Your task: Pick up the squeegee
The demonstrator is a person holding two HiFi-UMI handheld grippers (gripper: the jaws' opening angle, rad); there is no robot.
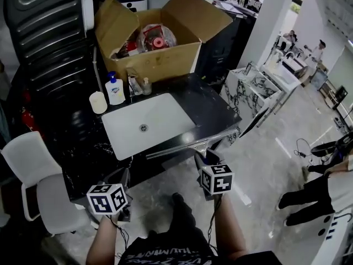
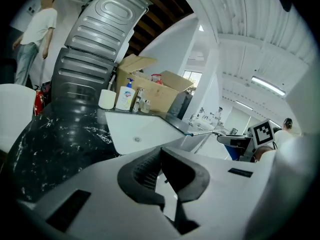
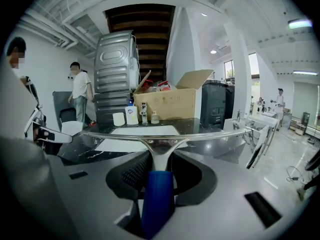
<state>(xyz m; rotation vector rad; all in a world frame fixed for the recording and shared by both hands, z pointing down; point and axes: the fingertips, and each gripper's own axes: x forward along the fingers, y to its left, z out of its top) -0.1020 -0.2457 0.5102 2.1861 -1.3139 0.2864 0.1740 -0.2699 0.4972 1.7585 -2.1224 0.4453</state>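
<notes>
**Squeegee** (image 3: 158, 184): one. Clamped in the right gripper (image 3: 159, 160), blue handle running back between the two pads, which press on it from either side. The neck and blade project past the jaw tips. The blade sits crosswise in the air at the front edge of the black counter (image 1: 212, 112), near the white sink (image 1: 160, 117).

Appearance: bright metal T-shaped head, long slim bar, plain blue grip.

**Left gripper** (image 2: 161, 156): jaw tips together, nothing between them, well apart from the squeegee.
</notes>
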